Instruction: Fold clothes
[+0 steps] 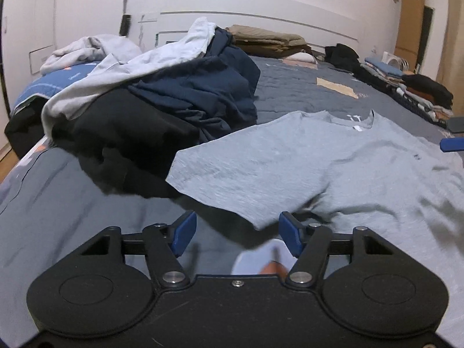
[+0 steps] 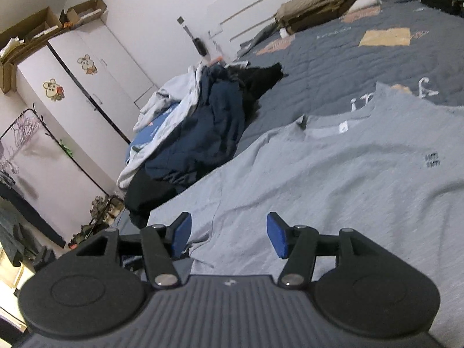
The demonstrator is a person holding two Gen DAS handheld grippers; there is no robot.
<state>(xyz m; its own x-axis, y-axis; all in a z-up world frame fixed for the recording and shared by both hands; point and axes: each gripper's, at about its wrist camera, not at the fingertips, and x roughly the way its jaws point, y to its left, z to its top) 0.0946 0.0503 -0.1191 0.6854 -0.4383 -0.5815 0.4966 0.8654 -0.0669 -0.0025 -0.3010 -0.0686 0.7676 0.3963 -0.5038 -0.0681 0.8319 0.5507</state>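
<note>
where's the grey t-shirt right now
The grey t-shirt lies spread flat on the bed, right of the unfolded clothes pile in the left wrist view, just ahead of both tools.

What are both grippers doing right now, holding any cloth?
Left gripper: open, nothing between its fingers; the grey T-shirt sleeve edge lies just ahead.
Right gripper: open above the T-shirt, gripping nothing.

The left gripper (image 1: 237, 233) pointed forward and somewhat downward, its blue pads (image 1: 183, 232) standing apart with nothing pressed between them; the right gripper (image 2: 229, 233) was tilted downward too, rolled to one side, its blue pads (image 2: 277, 233) likewise parted and empty.
</note>
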